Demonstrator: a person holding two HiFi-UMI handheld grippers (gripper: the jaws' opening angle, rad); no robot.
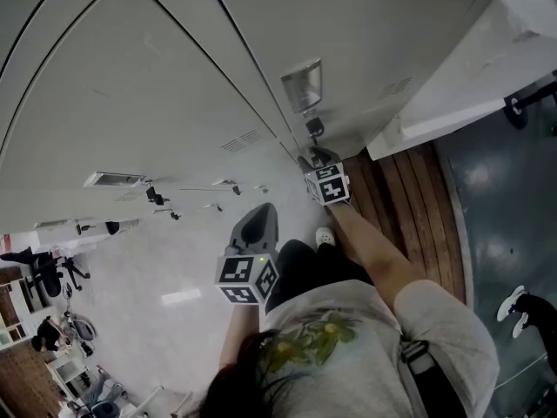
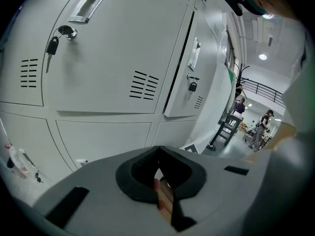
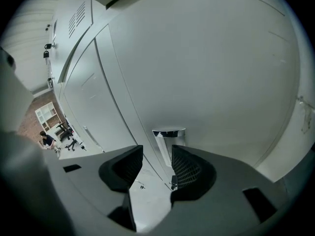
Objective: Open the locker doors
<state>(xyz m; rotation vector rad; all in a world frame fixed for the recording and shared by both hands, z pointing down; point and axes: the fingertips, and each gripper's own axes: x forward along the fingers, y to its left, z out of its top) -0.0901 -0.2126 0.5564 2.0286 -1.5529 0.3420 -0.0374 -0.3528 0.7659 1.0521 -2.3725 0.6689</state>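
Chrome handle point(image 3: 169, 142) shows beyond right gripper point(image 3: 156, 156), jaws apart; closed left gripper point(image 2: 158, 151) faces key point(image 2: 50, 47).

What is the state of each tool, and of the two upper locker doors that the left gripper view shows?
left tool: shut, nothing between its jaws.
right tool: open and empty; the chrome handle lies beyond its jaws, untouched.
left locker door: closed, with a key in its lock.
next locker door: ajar, standing out a little from the row.
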